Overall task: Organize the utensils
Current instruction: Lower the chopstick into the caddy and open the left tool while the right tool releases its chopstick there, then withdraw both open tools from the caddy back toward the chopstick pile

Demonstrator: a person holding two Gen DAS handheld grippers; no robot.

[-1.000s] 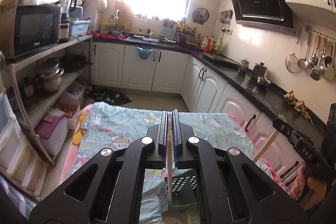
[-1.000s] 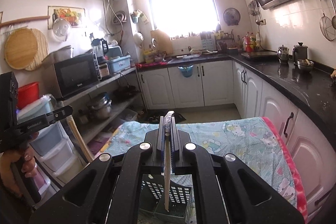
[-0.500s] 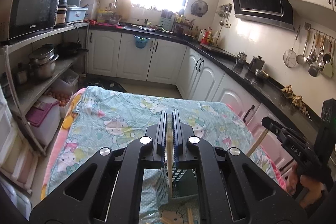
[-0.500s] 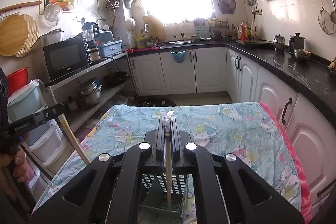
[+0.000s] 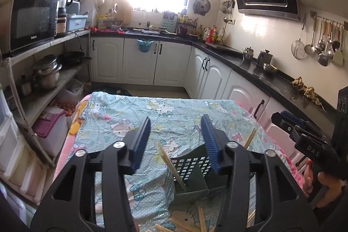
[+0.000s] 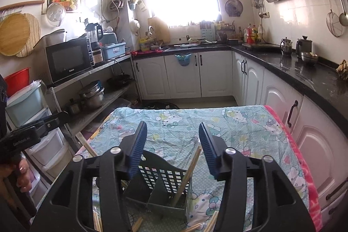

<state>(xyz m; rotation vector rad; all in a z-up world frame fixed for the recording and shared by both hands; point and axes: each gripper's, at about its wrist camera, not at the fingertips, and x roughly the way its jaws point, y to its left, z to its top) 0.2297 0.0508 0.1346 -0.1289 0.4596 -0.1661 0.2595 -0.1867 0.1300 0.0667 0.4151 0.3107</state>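
Cartoon-print cloth covers the table [image 5: 121, 114]; the slotted holder [image 6: 165, 184] stands near its near edge. Both your left gripper [image 5: 175, 140] and right gripper [image 6: 173, 145] are opening, empty, each chopstick [image 5: 171, 166] just dropped inside. Next, reach for loose chopsticks [image 6: 97, 221] beside it.

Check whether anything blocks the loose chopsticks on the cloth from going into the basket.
Nothing visible does: the loose chopsticks lie beside the green basket, whose top is open. One chopstick already leans inside.

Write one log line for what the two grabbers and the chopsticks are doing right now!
left gripper: opening, empty | right gripper: opening, empty | chopsticks: leaning in green holder | loose chopsticks: on tablecloth
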